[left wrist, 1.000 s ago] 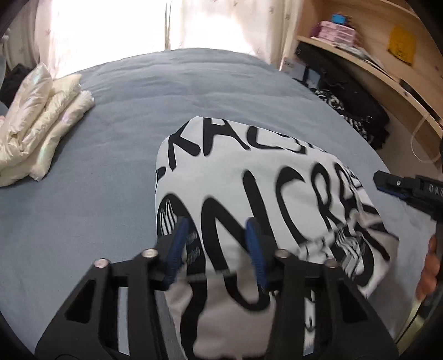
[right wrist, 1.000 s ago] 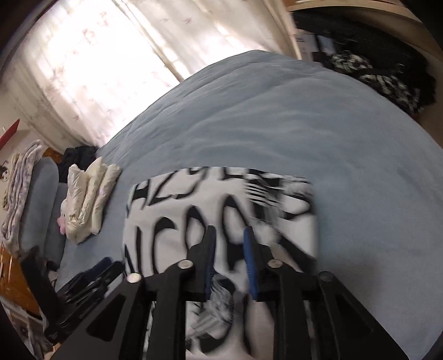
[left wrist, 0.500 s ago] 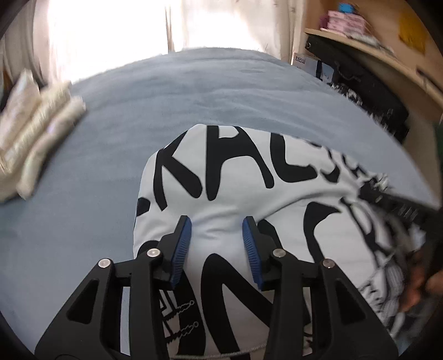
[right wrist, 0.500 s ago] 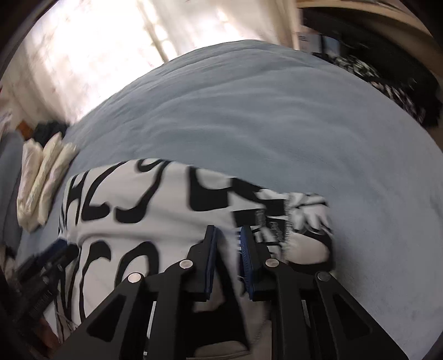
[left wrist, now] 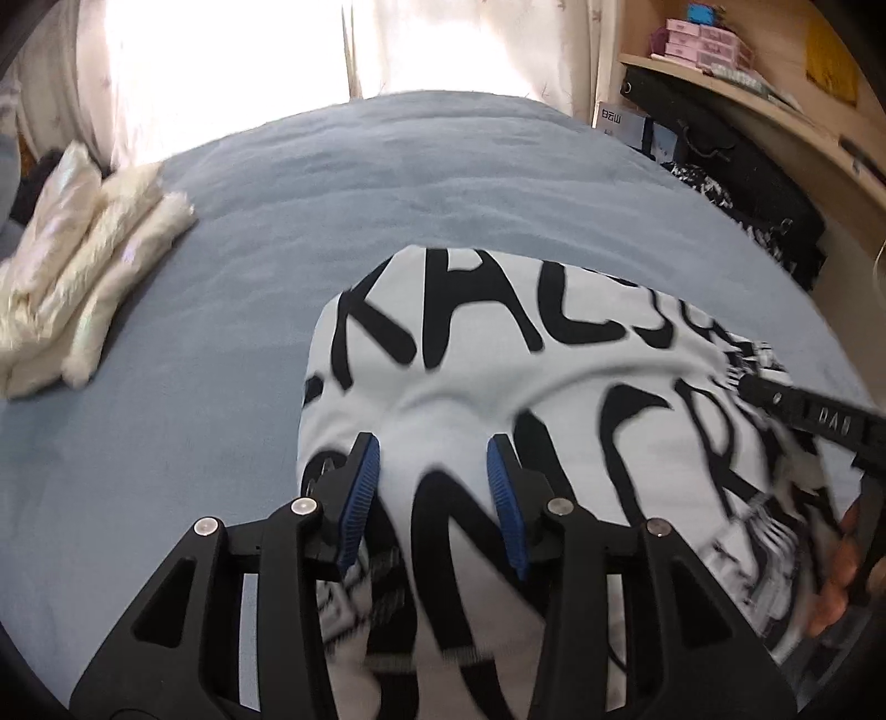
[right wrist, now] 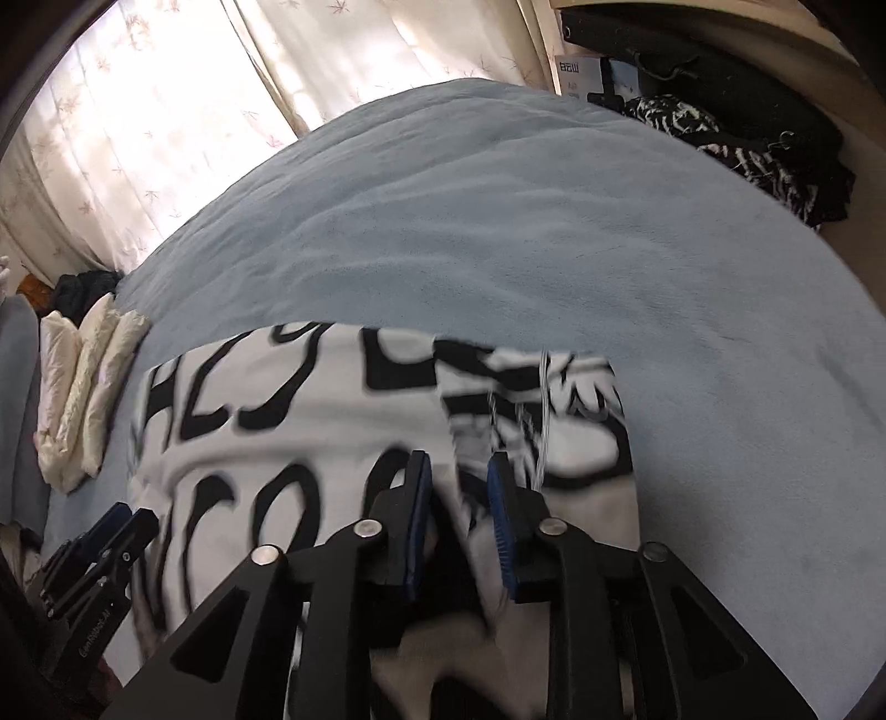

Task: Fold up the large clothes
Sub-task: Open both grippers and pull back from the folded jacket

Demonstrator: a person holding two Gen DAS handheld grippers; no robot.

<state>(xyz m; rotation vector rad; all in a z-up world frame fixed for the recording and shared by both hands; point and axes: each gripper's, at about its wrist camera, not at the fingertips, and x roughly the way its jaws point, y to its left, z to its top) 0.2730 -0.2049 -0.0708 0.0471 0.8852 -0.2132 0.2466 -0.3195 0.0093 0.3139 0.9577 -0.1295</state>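
Left wrist view: the left gripper [left wrist: 433, 487] is pointing steeply down over a white garment [left wrist: 554, 399] printed with large black letters, which is lying on a blue-grey bed cover [left wrist: 232, 288]. Its blue pads [left wrist: 359, 498] are standing partly apart with cloth bulging up between them; whether they are pressing that cloth cannot be told. At the right edge the right gripper [left wrist: 745, 382] is reaching in over the garment's right side, with a person's hand [left wrist: 841, 576] behind it. A folded cream blanket [left wrist: 83, 277] is lying at the far left of the bed, and a wooden shelf [left wrist: 775, 105] with pink boxes [left wrist: 703, 41] is standing at the far right.

Right wrist view: the right gripper [right wrist: 458, 512] is hovering over the garment's [right wrist: 310, 432] right portion near a thin drawstring [right wrist: 545, 410]. Its jaws are narrow and opening, with dark blurred cloth showing in the gap; contact with the pads cannot be told. The left gripper [right wrist: 111, 526] is showing at the near left edge. The cream blanket [right wrist: 83, 399] is lying left, and curtains [right wrist: 277, 83] are hanging beyond the bed cover [right wrist: 554, 232].
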